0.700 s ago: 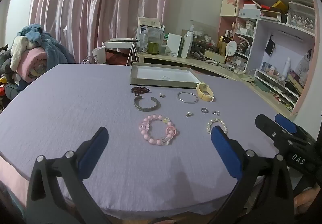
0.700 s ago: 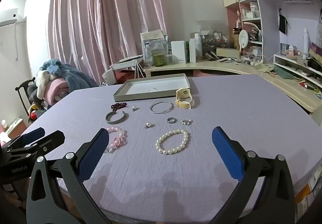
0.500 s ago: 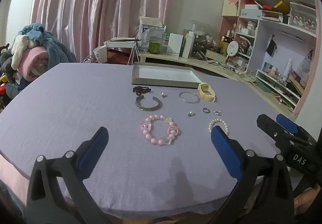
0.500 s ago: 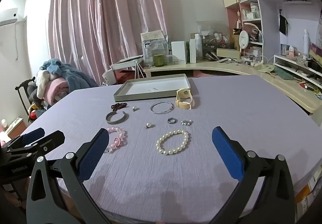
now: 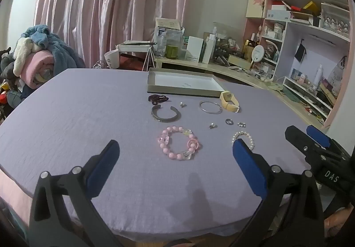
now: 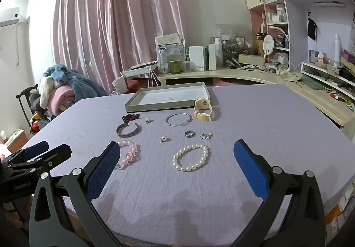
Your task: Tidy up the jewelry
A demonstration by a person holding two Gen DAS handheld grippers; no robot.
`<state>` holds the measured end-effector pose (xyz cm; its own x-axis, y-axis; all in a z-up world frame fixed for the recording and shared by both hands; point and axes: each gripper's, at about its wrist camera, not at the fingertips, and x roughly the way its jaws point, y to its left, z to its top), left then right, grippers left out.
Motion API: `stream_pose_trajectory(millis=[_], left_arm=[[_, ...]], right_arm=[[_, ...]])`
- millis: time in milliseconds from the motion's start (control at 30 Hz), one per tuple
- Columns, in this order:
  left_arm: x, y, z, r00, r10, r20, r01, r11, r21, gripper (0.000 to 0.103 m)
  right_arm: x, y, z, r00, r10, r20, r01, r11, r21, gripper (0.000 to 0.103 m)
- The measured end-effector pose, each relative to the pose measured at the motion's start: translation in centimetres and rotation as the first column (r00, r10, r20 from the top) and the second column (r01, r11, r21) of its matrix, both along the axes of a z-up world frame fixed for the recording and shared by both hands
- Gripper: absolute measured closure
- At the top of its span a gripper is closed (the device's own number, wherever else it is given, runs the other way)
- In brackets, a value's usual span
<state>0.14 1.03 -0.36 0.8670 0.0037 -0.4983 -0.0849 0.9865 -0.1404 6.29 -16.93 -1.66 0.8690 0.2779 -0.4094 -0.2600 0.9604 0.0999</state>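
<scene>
You have ten loose pieces of jewelry spread on the table [image 6: 255, 118], all in front of one shallow tray [image 6: 155, 108] at the far middle. Six are wrist pieces: a pink bead bracelet [image 5: 178, 143], a white pearl bracelet [image 6: 190, 157], a dark metal cuff [image 5: 164, 114], a thin silver bangle [image 6: 178, 119], a cream band [image 6: 202, 109] and a dark red bead string [image 5: 158, 99]. Four are small: a ring [image 6: 189, 134], a little cluster of beads [image 6: 206, 136] just right of it, and two tiny studs, one [image 6: 163, 139] left of the ring, the other [image 6: 148, 120] nearer the tray. The tray holds none of them.

Your left gripper [image 5: 175, 167] hangs low over the near edge with its fingers spread wide and nothing between them; the pink bracelet lies just beyond. Your right gripper [image 6: 176, 167] sits the same way, released, with the pearl bracelet just ahead of it.

The table wears a lilac cloth. Behind it hang pink curtains [image 6: 111, 24]; a cluttered desk [image 6: 233, 73] and shelves [image 6: 310, 2] fill the right, and a heap of blankets [image 5: 37, 53] sits far left.
</scene>
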Motion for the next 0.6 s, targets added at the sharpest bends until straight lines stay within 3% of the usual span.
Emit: stream_pose_trajectory(millis=[600], left_arm=[[0.1,-0.05,-0.04,1.0,0.001,-0.004,-0.001,1.0,-0.002,0.002]], right_arm=[[0.01,0.15,0.04,1.0,-0.001,0.004,0.001,1.0,-0.007,0.001]])
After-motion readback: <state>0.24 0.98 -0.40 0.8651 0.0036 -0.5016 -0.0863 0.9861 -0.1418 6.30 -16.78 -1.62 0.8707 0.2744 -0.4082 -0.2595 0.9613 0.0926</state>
